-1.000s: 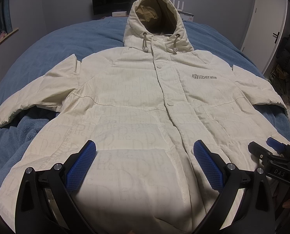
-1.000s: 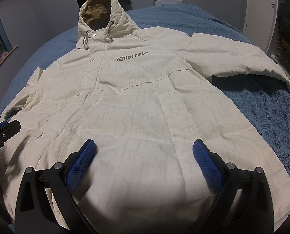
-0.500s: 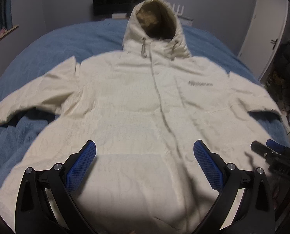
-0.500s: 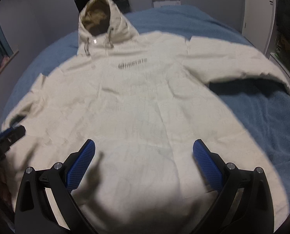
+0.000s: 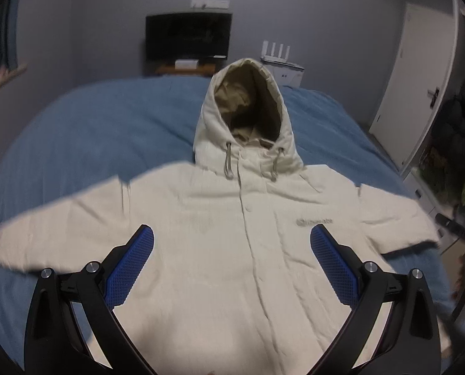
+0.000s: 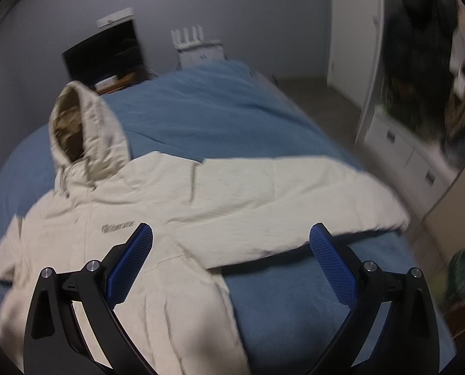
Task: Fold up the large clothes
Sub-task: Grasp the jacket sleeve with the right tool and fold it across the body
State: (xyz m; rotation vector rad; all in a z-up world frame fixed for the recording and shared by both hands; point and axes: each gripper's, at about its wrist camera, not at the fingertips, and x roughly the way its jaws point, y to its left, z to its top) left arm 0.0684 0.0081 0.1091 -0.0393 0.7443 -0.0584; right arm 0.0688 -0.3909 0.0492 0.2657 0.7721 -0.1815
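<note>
A cream hooded jacket (image 5: 248,250) lies flat, front up, on the blue bed, hood (image 5: 248,118) toward the far end and both sleeves spread. My left gripper (image 5: 232,243) is open and empty, above the jacket's chest. My right gripper (image 6: 231,240) is open and empty, above the jacket's (image 6: 170,218) right sleeve (image 6: 295,200) near the armpit. The right gripper also shows at the right edge of the left wrist view (image 5: 454,228).
The blue blanket (image 5: 92,131) covers the bed. A dark monitor (image 5: 188,37) and a white router (image 5: 277,59) stand past the far end. A white door (image 5: 420,78) and white drawers (image 6: 404,150) are at the right, beside the bed.
Both grippers have moved forward from the hem toward the chest. The right gripper has also swung right, over the right sleeve. Both stay open; the jacket has not moved.
</note>
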